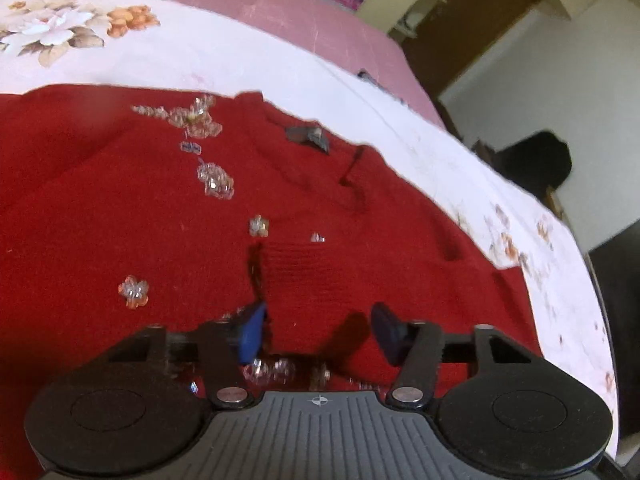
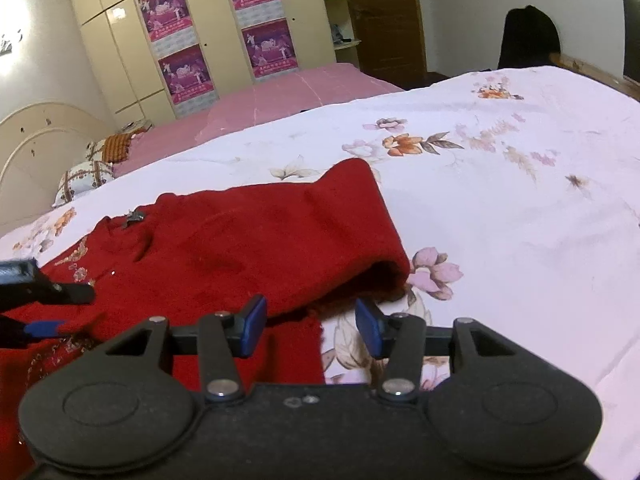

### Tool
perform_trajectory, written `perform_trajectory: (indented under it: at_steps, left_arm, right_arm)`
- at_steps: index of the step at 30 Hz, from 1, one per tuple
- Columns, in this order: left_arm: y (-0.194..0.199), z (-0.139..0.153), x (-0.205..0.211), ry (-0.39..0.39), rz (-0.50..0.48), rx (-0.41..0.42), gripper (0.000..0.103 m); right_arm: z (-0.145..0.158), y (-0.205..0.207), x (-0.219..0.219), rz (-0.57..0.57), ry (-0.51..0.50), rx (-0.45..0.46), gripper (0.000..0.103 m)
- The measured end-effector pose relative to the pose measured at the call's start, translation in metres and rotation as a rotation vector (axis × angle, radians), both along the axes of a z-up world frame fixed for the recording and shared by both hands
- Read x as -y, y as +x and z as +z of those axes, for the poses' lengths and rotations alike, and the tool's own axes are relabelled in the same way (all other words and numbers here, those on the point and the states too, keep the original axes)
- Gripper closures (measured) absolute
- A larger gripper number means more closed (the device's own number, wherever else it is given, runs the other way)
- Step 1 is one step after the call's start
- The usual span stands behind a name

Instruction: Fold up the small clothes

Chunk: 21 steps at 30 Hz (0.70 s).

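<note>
**Red sweater on bed, both grippers spread, nothing held: risks and counts**

Left wrist view. Your left gripper hangs low over the red sweater, fingers spread, nothing between them. The sweater lies front-up on the floral bedsheet, neck label at the collar. A ribbed cuff, apparently a sleeve end lying over the body, sits just ahead of the pads. Risk: the bead flowers are raised and hard; close on one and the pad likely slips or snags a thread. Risk: a deep pinch may take the body layer along with the cuff, dragging the whole garment. Count: one sweater, one label, roughly six bead clusters in sight; more are partly hidden under the gripper.

Right wrist view. Your right gripper is spread too, empty, straddling the sweater's edge where knit meets sheet. One sleeve lies doubled, its opening facing you. Risk: grabbing only the top layer there would probably undo that fold. The left gripper's tip shows at the far left, over the sweater. Count: two grippers, one sleeve visible, two pillows at the headboard.
</note>
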State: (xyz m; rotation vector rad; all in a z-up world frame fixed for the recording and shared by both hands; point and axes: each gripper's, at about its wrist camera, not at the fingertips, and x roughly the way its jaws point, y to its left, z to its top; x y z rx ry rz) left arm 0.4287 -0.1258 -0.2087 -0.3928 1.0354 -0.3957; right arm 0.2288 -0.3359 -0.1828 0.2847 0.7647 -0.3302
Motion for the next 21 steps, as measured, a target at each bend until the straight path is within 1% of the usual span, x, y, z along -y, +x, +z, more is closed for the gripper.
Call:
perform_trajectory:
  at_steps: [1, 2, 3, 4, 5, 7, 11, 13, 16, 18, 21]
  left_arm:
    - [0.001, -0.002, 0.001, -0.01, -0.003, -0.007, 0.071]
    - [0.003, -0.005, 0.001, -0.026, 0.004, -0.015, 0.073]
    - [0.003, -0.006, 0.001, -0.041, 0.009, -0.012, 0.081]
    - [0.003, -0.006, 0.002, -0.053, 0.012, -0.002, 0.094]
    - [0.003, -0.005, 0.002, -0.052, 0.019, 0.005, 0.097]
    - [0.003, -0.001, 0.0, -0.084, 0.041, 0.024, 0.098]
    - [0.004, 0.018, -0.016, -0.153, 0.089, 0.088, 0.098]
    - [0.006, 0.026, -0.028, -0.165, 0.116, 0.11, 0.098]
    - [0.008, 0.034, -0.051, -0.156, 0.155, 0.133, 0.098]
    - [0.008, 0.035, -0.065, -0.123, 0.176, 0.147, 0.098]
    - [0.011, 0.031, -0.093, -0.076, 0.225, 0.145, 0.098]
  right_arm:
    - [0.0, -0.002, 0.0, 0.001, -0.001, 0.0, 0.054]
    - [0.001, -0.003, 0.0, 0.003, -0.003, 0.001, 0.054]
    - [0.001, -0.004, 0.001, 0.004, -0.004, 0.002, 0.054]
    - [0.001, -0.004, 0.002, 0.003, -0.009, -0.001, 0.054]
    - [0.001, -0.004, 0.002, 0.001, -0.015, -0.004, 0.053]
    - [0.0, -0.005, 0.004, -0.012, -0.024, -0.013, 0.051]
    - [-0.004, -0.006, 0.009, -0.038, -0.032, -0.03, 0.047]
    - [-0.006, -0.005, 0.009, -0.041, -0.031, -0.039, 0.047]
    - [-0.011, 0.0, 0.005, -0.024, -0.033, -0.05, 0.047]
    - [-0.012, 0.003, 0.003, -0.018, -0.028, -0.048, 0.047]
    - [-0.014, 0.009, 0.003, -0.022, -0.017, -0.05, 0.047]
